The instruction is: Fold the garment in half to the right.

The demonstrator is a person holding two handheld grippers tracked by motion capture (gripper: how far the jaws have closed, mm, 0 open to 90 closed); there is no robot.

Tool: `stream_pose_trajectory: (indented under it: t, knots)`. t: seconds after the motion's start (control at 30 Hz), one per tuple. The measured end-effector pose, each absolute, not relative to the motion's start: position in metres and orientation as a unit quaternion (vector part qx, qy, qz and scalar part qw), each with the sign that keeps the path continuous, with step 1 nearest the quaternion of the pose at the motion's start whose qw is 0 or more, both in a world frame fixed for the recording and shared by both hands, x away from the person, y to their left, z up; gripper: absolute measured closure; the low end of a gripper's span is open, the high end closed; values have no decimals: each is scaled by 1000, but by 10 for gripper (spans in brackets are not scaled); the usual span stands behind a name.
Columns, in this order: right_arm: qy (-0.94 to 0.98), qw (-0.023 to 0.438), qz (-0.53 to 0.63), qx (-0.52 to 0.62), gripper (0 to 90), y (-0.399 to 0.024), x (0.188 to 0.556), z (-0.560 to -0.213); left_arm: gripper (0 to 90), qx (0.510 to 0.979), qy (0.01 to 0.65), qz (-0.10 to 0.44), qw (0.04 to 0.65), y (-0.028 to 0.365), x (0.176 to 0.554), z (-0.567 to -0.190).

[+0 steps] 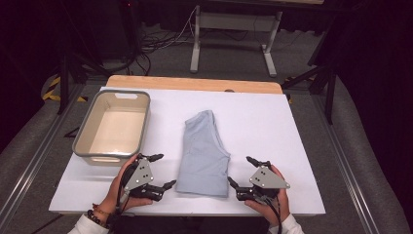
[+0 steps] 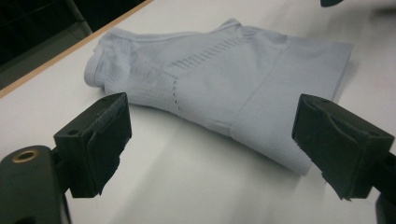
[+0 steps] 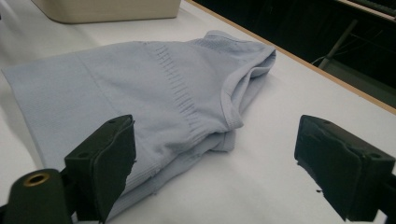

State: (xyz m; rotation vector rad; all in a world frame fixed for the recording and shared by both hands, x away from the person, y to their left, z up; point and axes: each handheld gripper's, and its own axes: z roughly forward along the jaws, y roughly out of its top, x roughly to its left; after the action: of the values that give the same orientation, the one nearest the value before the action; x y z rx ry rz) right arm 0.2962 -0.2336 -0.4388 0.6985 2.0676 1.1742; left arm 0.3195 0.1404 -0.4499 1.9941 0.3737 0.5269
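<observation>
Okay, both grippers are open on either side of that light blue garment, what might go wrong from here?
1. The light blue garment lies folded in layers, so the left gripper or right gripper may pinch just the top layer and the fold may fall open.
2. If one side grips before the other, the cloth could drag and bunch on the white table cover.
3. The beige bin sits close beside the left hand; a wide swing might knock it.

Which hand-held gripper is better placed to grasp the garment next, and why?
Right, marginally. The right hand-held gripper has one jaw already over the garment's edge; the left hand-held gripper is open too, slightly farther away.
</observation>
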Motion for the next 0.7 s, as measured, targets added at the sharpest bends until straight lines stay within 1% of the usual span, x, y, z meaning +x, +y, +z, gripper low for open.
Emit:
stream_pose_trajectory:
  t: [0.13,0.3,0.43,0.7]
  knots:
    - [789,328,445,268,132,-237,294,-441,126,827,157,215,495,145,316,-453]
    - [789,332,440,271,137,-240,291,-443,117,826,180,208,491,156,312,-457]
    - [791,331,436,273,146,-242,290,-445,116,825,197,196,492,165,309,-462]
    - [794,321,432,281,137,-246,288,-448,115,826,212,193,485,177,305,-466]
